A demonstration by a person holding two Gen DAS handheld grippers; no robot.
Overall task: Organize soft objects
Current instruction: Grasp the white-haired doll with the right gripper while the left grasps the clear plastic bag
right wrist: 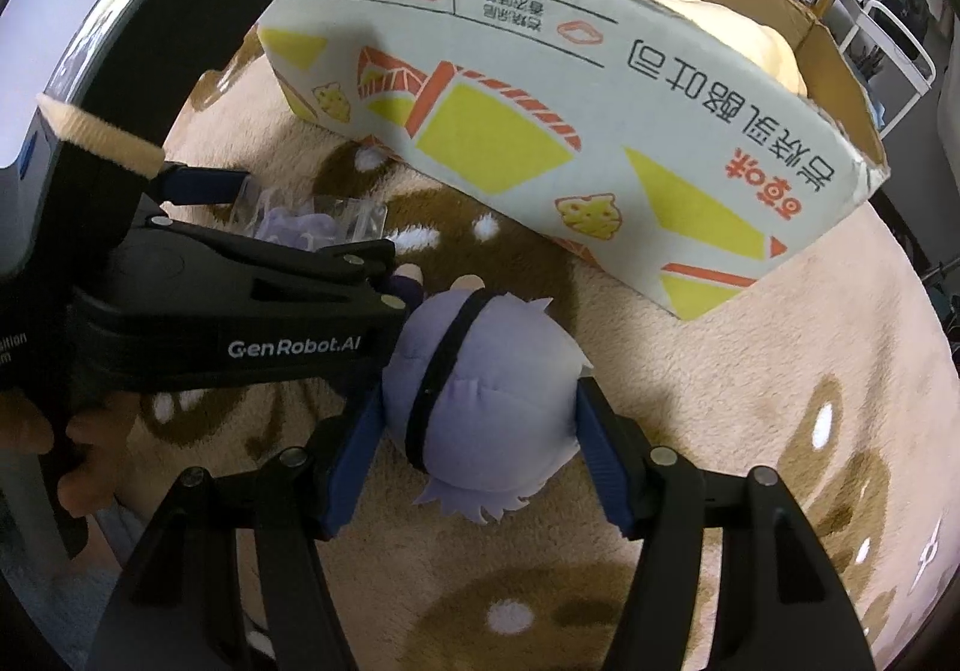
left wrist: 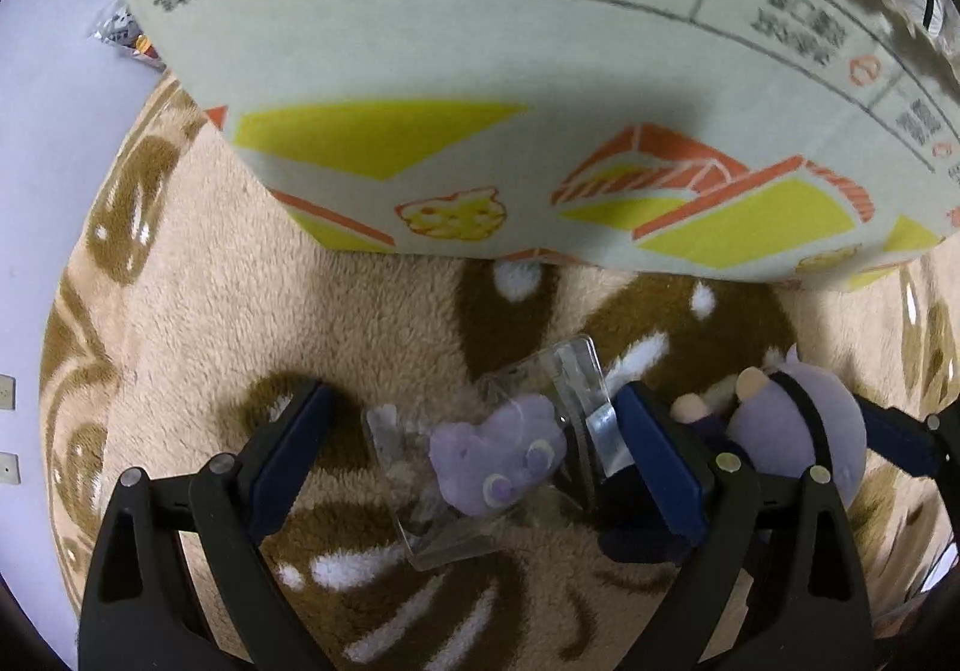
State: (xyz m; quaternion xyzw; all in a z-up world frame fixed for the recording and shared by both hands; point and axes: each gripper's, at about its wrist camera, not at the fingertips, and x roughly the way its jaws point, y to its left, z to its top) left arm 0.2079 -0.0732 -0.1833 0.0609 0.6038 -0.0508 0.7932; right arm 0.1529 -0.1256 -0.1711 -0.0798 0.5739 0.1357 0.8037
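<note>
The left tongs [left wrist: 474, 461] are being held released around a small purple plush in clear packaging [left wrist: 498, 461] on the blanket [left wrist: 210, 281]. The right tongs [right wrist: 474, 455] are grasping the lavender doll [right wrist: 486, 401]; lifting into the cardboard box [right wrist: 540, 89] is probably being prepared.

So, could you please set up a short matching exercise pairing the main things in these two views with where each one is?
Things:
1. purple plush doll
2. small purple toy in clear packaging
3. cardboard box
4. yellow plush

Places:
A. inside the box
B. between the right gripper's pads
C. between the left gripper's open jaws
D. standing on the fleece blanket

Pairs: 1-B, 2-C, 3-D, 4-A
</note>
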